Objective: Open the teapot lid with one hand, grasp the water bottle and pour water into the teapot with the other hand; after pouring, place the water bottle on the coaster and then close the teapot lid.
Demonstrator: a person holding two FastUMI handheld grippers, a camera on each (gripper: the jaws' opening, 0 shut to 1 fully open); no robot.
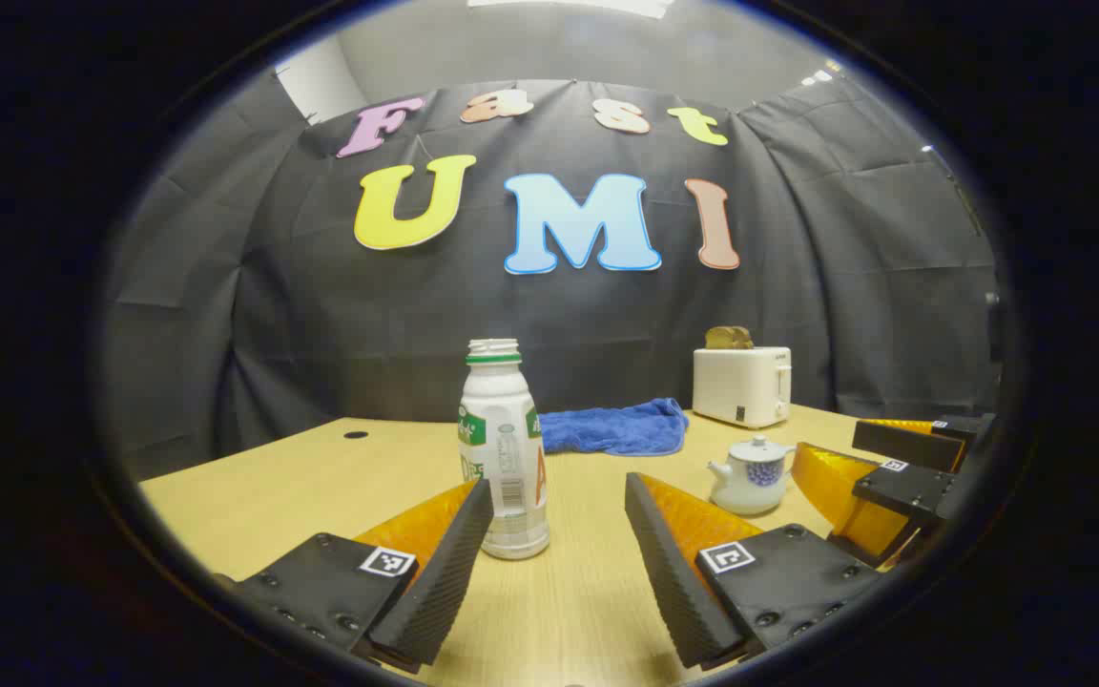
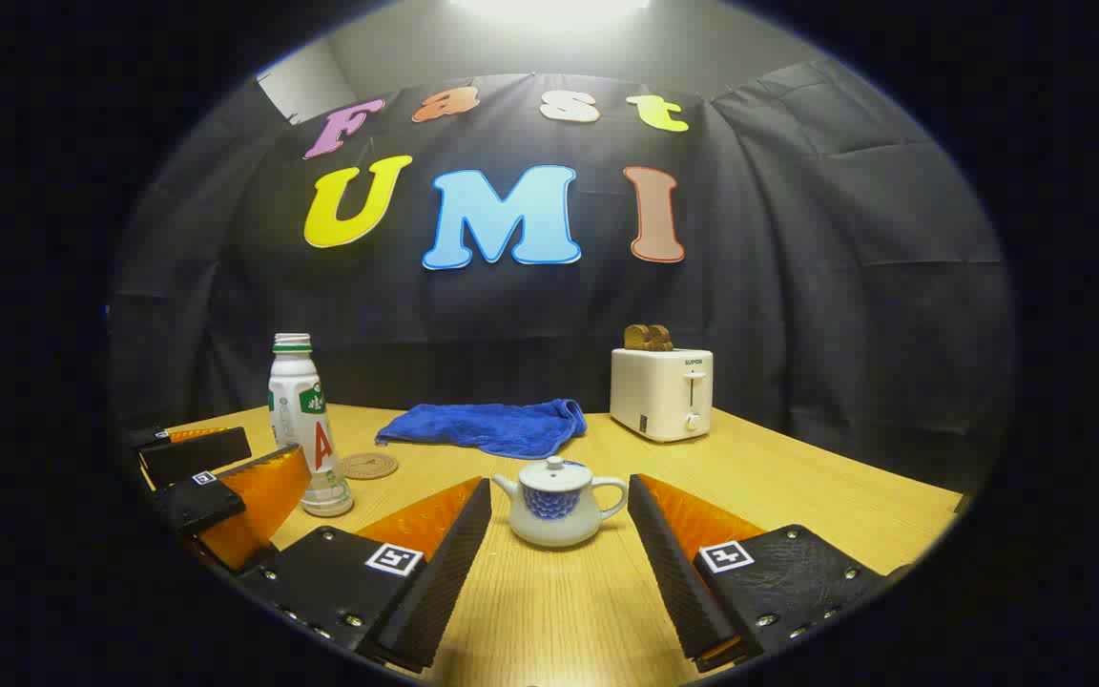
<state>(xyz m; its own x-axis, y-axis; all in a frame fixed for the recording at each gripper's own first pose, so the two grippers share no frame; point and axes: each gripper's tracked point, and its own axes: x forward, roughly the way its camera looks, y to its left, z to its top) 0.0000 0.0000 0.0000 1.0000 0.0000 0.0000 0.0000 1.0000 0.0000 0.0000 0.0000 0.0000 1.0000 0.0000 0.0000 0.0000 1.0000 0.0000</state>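
Jaws spread wide on both grippers; behind the teapot (image 2: pixel 557 512), a blue cloth (image 2: pixel 483 426), perhaps a towel, lies on the wooden bench (image 2: pixel 798 477).

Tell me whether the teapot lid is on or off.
On. The lid sits seated on the teapot, knob upright, with neither gripper touching it.

My right gripper (image 2: pixel 559 563) open, low over table (image 2: pixel 798 477) | teapot (image 2: pixel 557 513) lidded, ahead between my fingers, untouched | water bottle (image 2: pixel 306 420) upright far left, coaster (image 2: pixel 368 466) beside it
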